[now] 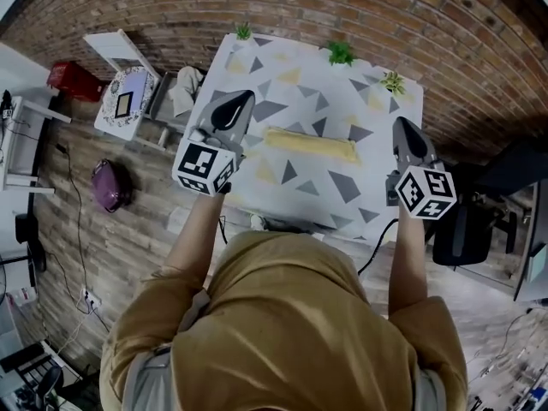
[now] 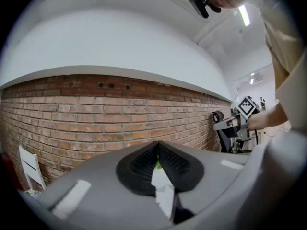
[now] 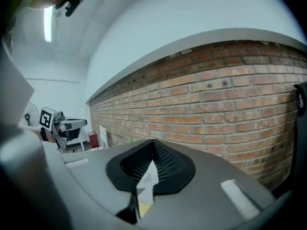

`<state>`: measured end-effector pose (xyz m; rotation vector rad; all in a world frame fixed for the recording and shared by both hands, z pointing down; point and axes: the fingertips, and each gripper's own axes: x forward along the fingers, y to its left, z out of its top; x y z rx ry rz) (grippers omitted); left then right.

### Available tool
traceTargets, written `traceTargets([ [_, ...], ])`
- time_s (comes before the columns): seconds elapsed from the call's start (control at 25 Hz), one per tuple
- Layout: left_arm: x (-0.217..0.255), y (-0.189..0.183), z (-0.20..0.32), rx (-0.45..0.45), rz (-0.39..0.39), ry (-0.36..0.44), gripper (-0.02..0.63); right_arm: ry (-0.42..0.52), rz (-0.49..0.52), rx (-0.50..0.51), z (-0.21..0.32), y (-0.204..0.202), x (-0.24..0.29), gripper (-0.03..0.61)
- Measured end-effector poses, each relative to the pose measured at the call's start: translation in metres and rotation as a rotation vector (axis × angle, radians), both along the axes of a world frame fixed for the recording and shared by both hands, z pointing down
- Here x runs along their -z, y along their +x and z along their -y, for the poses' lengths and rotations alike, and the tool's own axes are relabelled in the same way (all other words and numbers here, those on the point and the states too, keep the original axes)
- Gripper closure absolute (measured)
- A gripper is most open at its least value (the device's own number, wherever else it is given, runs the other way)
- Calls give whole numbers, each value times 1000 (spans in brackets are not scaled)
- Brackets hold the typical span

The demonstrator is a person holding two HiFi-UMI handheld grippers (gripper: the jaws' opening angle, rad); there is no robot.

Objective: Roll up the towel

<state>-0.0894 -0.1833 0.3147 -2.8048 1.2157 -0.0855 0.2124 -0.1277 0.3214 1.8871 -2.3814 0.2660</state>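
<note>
Towel (image 1: pixel 310 146) lies rolled on table (image 1: pixel 342 101) between left tool (image 1: pixel 242 98) and right tool (image 1: pixel 402 126).

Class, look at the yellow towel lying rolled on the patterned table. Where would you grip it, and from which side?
Take the towel near both ends, from above, jaws across the roll. It lies long, thin and flat on the table, so a middle grip would probably let the ends sag and unroll.

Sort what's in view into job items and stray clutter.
Job: yellow towel, table, left gripper, right gripper, both with jaws shut on nothing.
Lying about: small plants, purple bag, red box.
</note>
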Motion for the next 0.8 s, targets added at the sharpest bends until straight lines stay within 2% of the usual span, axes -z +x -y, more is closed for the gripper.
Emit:
traceTargets([
  [0.44,98,-47,-20,81,-17,184,551,201,-54,5,-22,4,97,574],
  [0.8,137,-75,-41,133,-31,255,551,237,-105,-63,-54,19,117,574],
])
